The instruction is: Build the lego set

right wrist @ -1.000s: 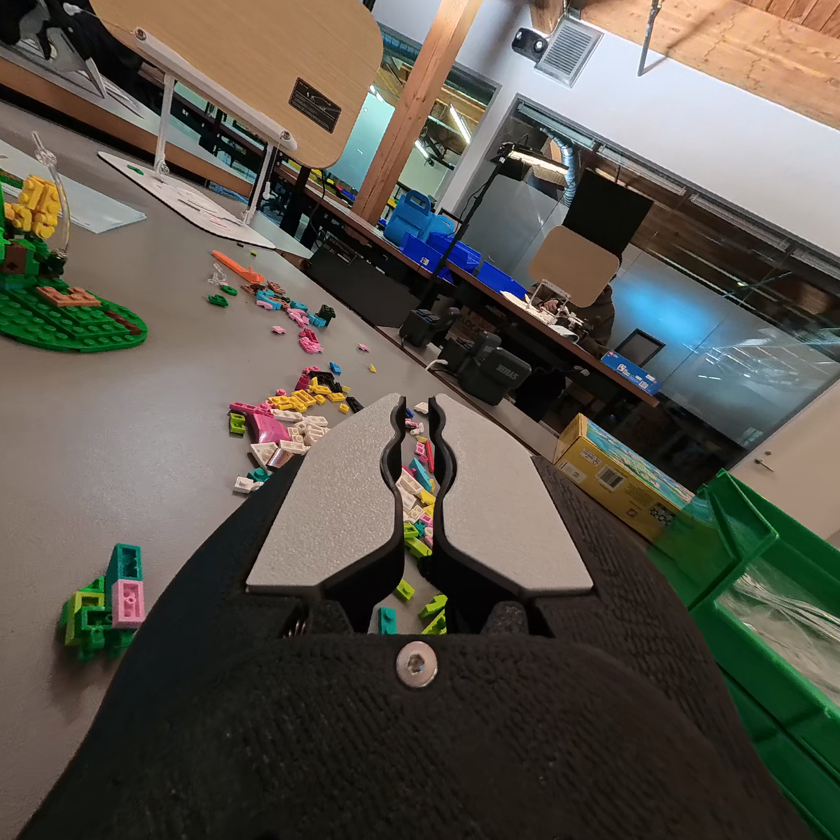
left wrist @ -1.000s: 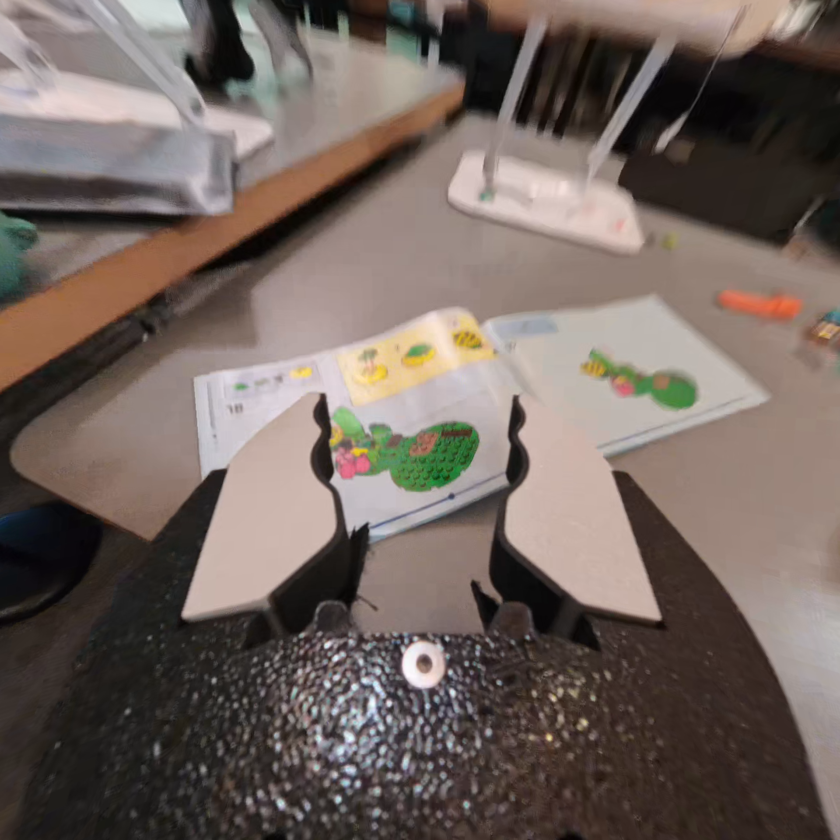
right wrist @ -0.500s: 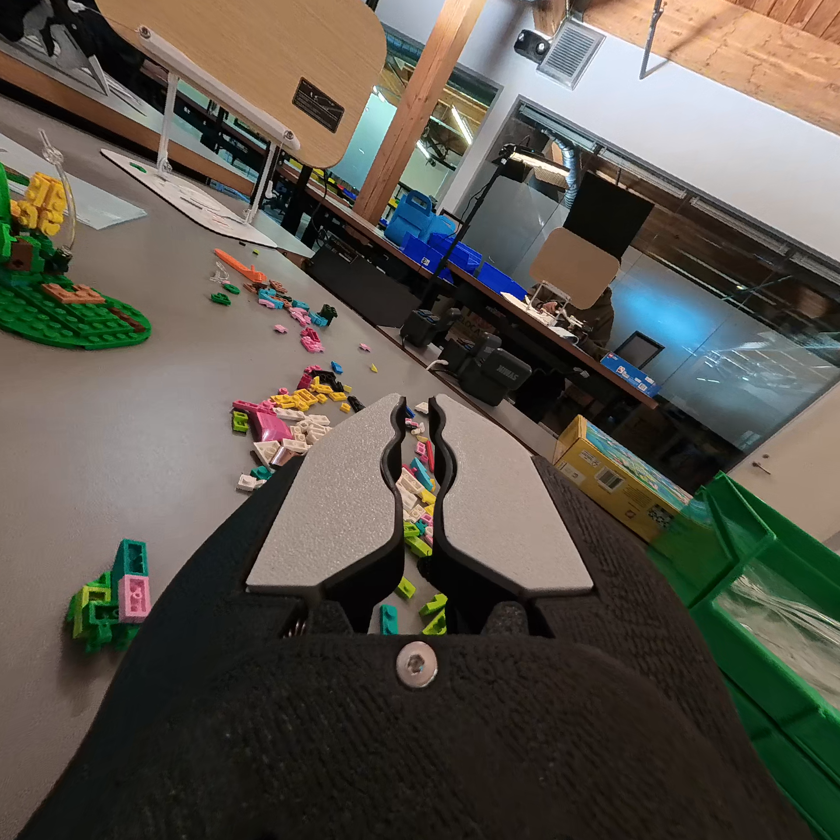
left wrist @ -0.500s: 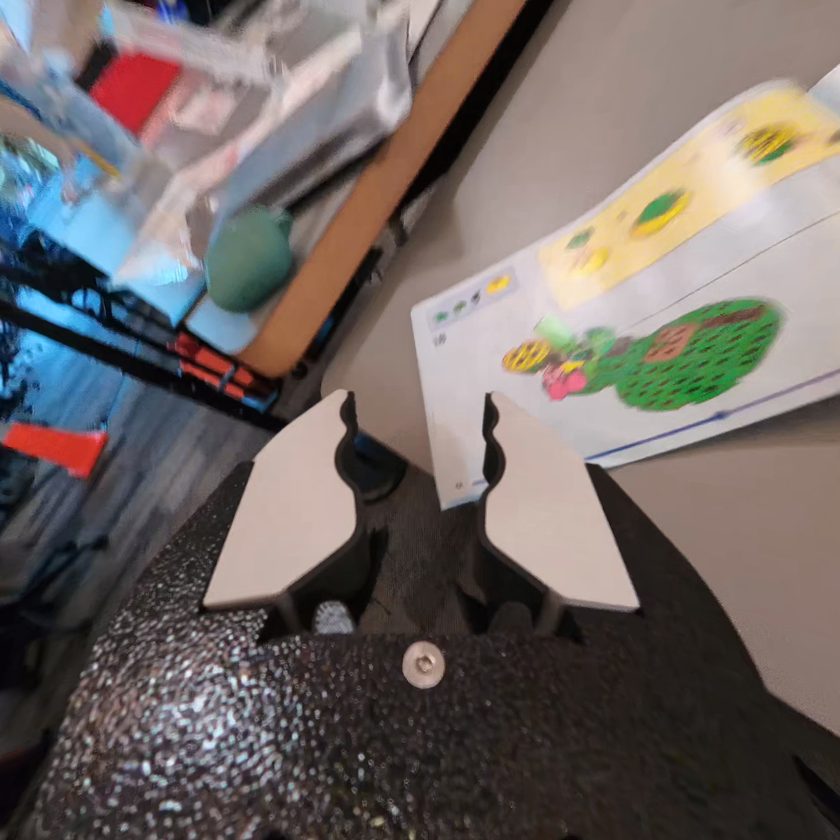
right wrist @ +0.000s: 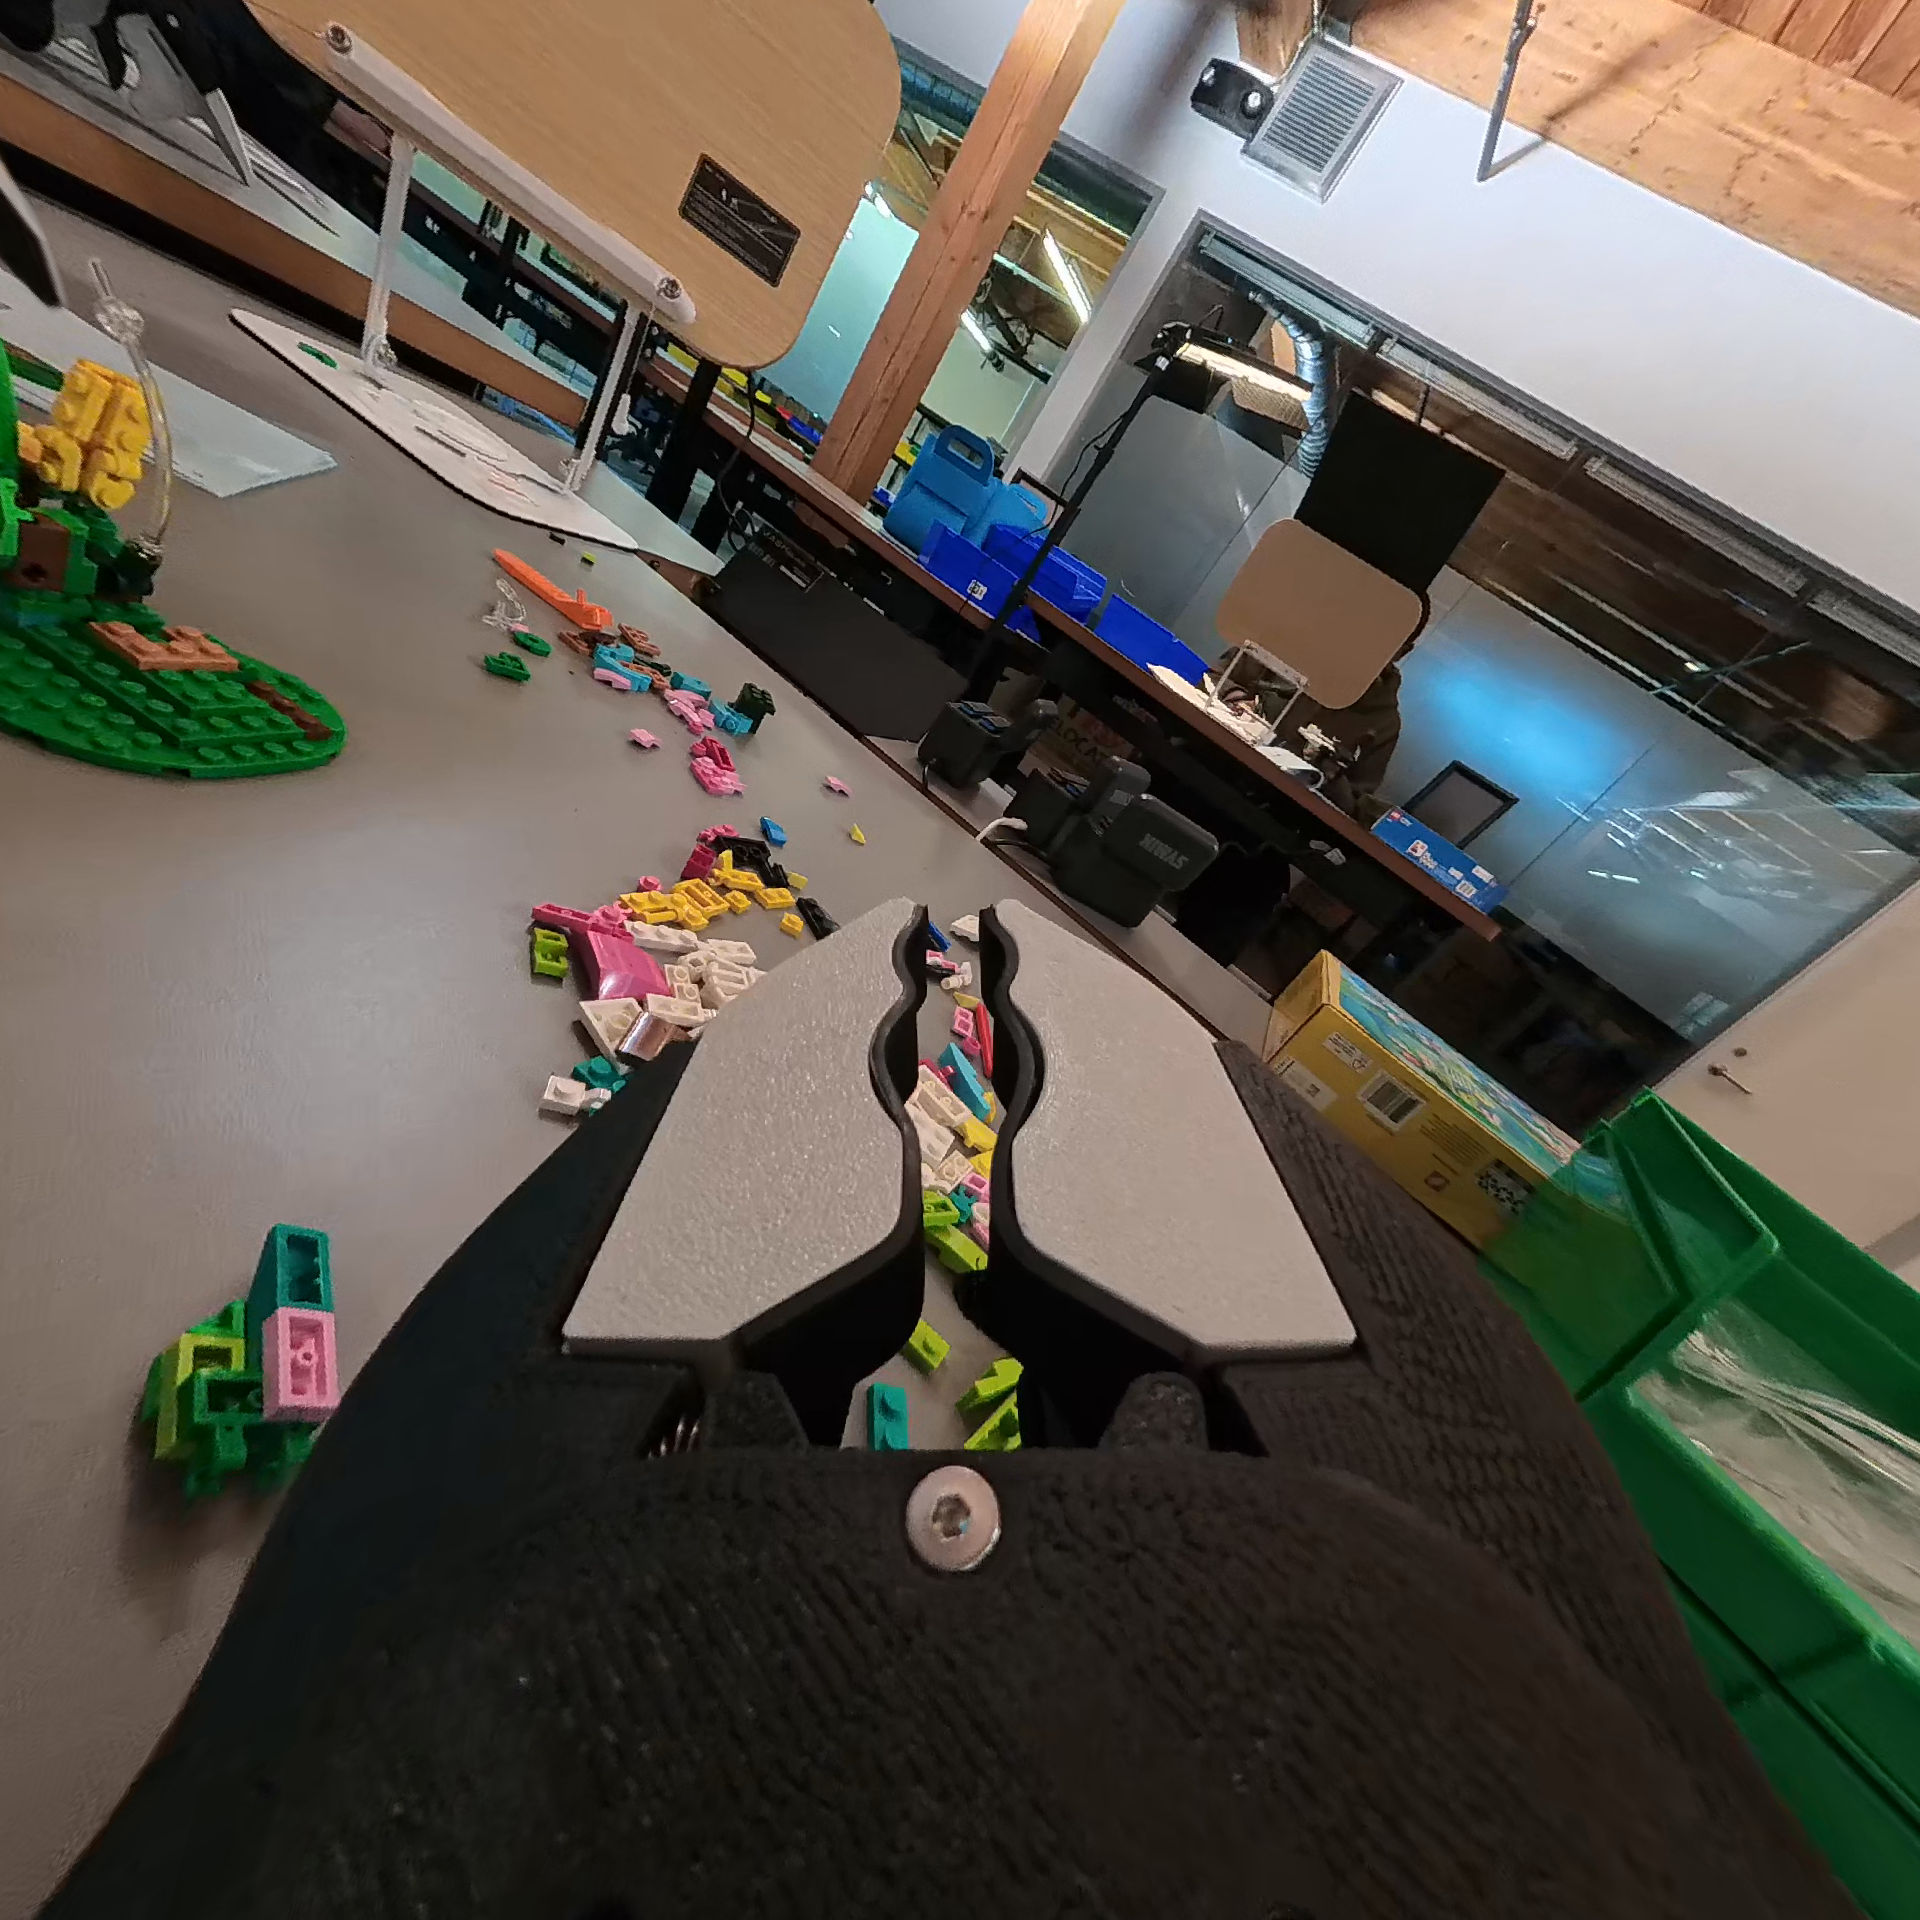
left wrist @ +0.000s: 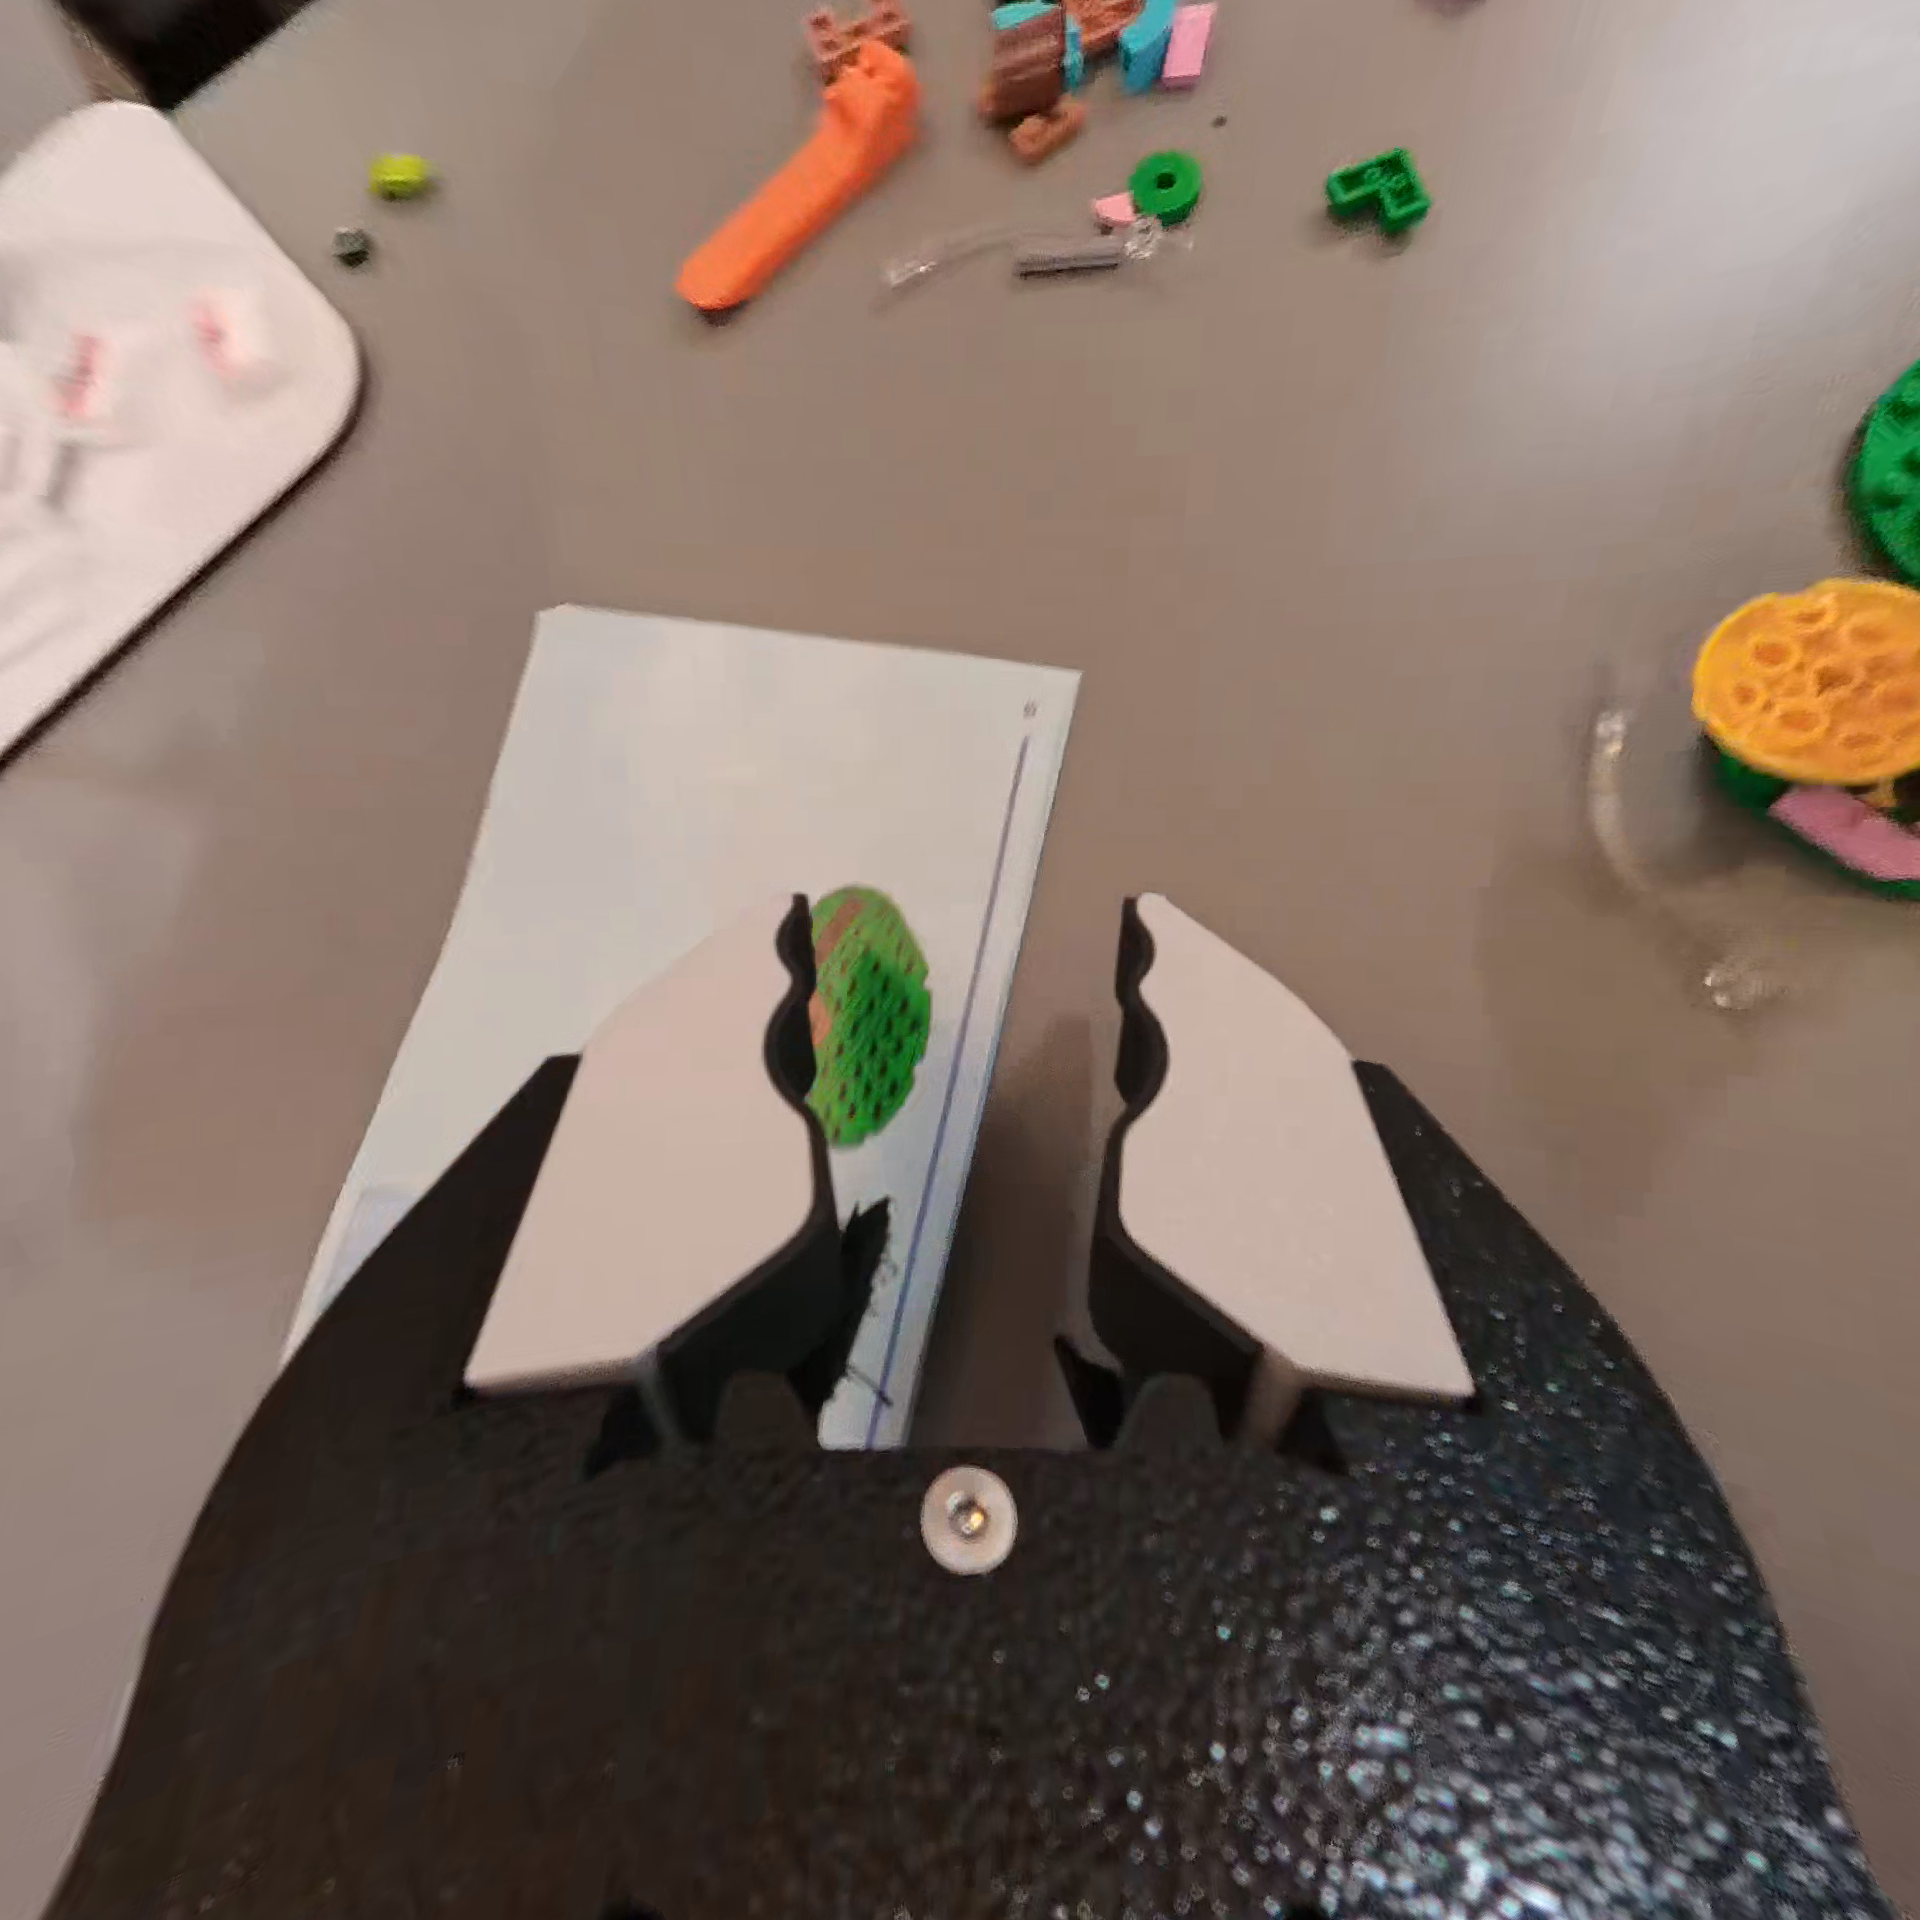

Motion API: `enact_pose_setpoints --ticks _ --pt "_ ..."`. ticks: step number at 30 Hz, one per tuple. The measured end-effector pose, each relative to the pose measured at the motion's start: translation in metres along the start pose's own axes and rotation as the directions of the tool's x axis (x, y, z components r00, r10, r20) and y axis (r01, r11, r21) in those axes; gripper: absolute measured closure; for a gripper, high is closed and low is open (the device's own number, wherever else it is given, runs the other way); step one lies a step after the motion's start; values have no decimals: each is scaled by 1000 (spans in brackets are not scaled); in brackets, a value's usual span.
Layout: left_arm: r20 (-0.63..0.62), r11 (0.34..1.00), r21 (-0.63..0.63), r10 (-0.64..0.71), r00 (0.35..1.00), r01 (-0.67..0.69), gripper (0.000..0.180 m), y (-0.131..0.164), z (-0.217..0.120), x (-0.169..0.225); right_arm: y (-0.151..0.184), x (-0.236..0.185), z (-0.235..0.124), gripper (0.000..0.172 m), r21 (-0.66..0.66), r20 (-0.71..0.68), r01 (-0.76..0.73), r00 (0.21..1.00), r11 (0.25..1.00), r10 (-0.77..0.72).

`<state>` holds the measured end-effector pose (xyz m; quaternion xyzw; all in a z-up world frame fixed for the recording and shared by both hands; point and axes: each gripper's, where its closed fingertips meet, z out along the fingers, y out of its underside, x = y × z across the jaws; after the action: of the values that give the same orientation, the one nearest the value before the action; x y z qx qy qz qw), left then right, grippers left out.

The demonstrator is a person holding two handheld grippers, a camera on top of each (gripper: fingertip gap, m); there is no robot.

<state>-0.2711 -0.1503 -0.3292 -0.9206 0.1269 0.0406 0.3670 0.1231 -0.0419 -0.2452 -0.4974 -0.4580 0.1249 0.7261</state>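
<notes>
My left gripper point(left wrist: 966, 914) is open and empty, hovering over the right edge of a pale instruction page point(left wrist: 748, 790) that carries a printed green model. An orange brick separator point(left wrist: 810, 177) and loose brown, teal, pink and green bricks point(left wrist: 1091, 62) lie beyond it. A brick model with a yellow round part point(left wrist: 1818, 681) lies at the right. My right gripper point(right wrist: 954, 920) is low over a pile of loose small bricks point(right wrist: 665, 966). Its jaws stand a narrow slit apart with nothing between them. A green baseplate model point(right wrist: 156, 696) stands at the left.
A small teal, pink and green brick cluster point(right wrist: 249, 1361) sits near my right gripper. A green bin point(right wrist: 1766, 1403) and a yellow box point(right wrist: 1392, 1101) are at the right. A white stand base point(left wrist: 125, 416) carrying a wooden board point(right wrist: 623, 135) is at the far side. There is about 40 centimeters between the tips of the two grippers. The orange brick separator point(left wrist: 810, 177) is closer to my left gripper, around 20 centimeters from its tips; the right tips are 40 centimeters off.
My left gripper has swung from the booklet's left end and table edge to over its right page, jaws open throughout. My right gripper has hardly moved and its slit is unchanged.
</notes>
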Motion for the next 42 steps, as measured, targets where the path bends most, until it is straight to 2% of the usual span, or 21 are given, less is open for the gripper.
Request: enact_pose_setpoints --ticks 4,7,10,13,18,24,26,28,31,39,42 --pt "-67 999 -49 -28 997 25 136 0 17 2 0 0 -2 164 1 -1 0 1000 1000 0" --pt "-87 998 -56 -43 995 38 155 0 20 2 0 1 -2 164 2 -3 -4 1000 1000 4" --pt "-116 996 -55 -72 991 66 162 -1 21 4 0 1 -1 164 2 0 -7 1000 1000 7" --pt "-122 996 -39 -81 989 77 180 -2 20 3 0 0 -1 164 3 3 -7 1000 1000 7" --pt "-87 996 -13 -92 992 91 180 -3 16 -2 0 0 0 164 2 4 -7 1000 1000 7" --pt "-63 993 1 -117 991 117 146 -2 14 -7 0 -1 0 164 1 5 -5 1000 1000 5" --pt "-102 989 24 -141 985 144 134 -5 15 -5 0 -1 0 164 1 5 -4 1000 1000 4" --pt "-111 982 51 -174 978 180 136 -8 16 -9 0 -1 0 164 1 5 -4 1000 1000 4" --pt "-130 978 20 -201 971 205 141 -2 19 -11 0 -1 0 164 1 5 -4 1000 1000 4" --pt "-92 985 8 -173 981 175 161 4 20 -18 -1 -2 1 164 3 7 -3 1000 1000 3" --pt "-122 981 14 -190 974 193 156 3 20 -16 -1 -3 1 164 3 9 -3 1000 1000 3"
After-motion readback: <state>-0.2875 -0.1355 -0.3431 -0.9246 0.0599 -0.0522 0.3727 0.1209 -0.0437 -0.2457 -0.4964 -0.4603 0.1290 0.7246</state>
